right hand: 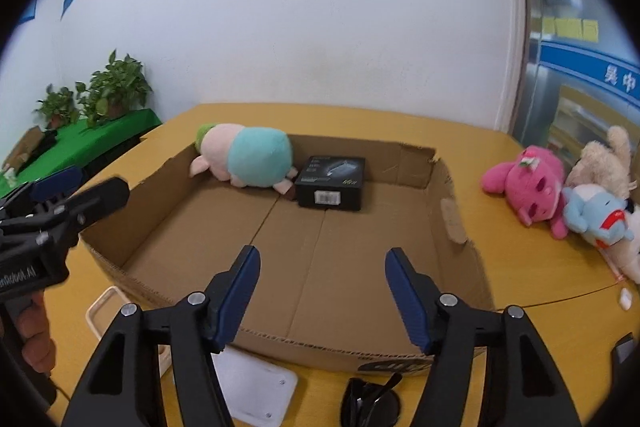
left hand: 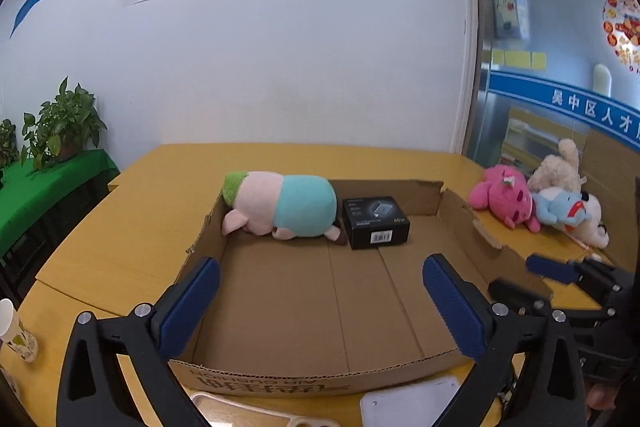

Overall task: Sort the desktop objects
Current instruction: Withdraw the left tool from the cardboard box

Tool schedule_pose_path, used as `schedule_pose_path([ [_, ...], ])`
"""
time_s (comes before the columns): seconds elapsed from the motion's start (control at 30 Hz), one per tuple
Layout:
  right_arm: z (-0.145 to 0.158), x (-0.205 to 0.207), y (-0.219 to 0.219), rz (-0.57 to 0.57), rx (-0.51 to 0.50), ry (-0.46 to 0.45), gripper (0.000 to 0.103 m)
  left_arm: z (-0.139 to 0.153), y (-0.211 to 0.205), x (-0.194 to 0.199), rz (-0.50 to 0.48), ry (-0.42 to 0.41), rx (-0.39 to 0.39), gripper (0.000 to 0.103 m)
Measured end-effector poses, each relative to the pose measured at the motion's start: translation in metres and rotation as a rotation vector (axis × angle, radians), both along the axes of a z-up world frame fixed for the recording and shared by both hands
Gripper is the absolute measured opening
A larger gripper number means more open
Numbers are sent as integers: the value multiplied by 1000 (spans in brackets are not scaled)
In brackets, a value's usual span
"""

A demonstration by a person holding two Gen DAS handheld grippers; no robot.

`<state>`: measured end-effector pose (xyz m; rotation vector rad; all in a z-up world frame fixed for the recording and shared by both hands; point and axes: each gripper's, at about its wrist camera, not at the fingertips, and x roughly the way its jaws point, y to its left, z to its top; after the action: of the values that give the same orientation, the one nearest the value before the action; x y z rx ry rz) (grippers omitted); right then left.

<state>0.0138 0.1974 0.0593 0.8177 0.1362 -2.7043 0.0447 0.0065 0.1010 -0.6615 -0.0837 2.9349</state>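
On the yellow table (right hand: 520,279), the cardboard tray (right hand: 452,211) already holds a pig plush (right hand: 248,157) and black box (right hand: 332,181) at twelve o'clock, while three plush toys (right hand: 532,187) wait at two o'clock, both the left gripper (left hand: 320,303) and right gripper (right hand: 320,291) spread and carrying nothing.

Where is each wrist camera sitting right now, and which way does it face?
Left wrist: on the left gripper, jaws open, above the near wall of the shallow brown cardboard box, facing the white wall; the right gripper shows at right.
Right wrist: on the right gripper, jaws open, over the same near wall; the left gripper and a hand show at left.
Shared: pink-and-teal plush pig, black carton, pink plush toy.
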Motion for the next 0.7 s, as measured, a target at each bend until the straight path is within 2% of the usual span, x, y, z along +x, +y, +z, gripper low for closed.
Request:
schedule_pose_path([
  [0.07,-5,2,2,36,-15,-15,65,0,-1,-1,10,5,10,103],
  [0.17,-9,8,0,21,22,15,68,-1,-2,-4,48,10,-3,103],
  [0.33,-10,9,3,19,14,31,68,-3,-7,-3,91,20,-12,103],
  [0.47,-6,15,11,12,35,65,69,-9,-6,-5,56,-14,-5,103],
  [0.6,-15,27,31,5,48,49,69,-16,2,-6,21,-42,-45,103],
  [0.7,-29,38,54,-19,50,-9,80,-25,7,-6,-5,-84,-51,103],
])
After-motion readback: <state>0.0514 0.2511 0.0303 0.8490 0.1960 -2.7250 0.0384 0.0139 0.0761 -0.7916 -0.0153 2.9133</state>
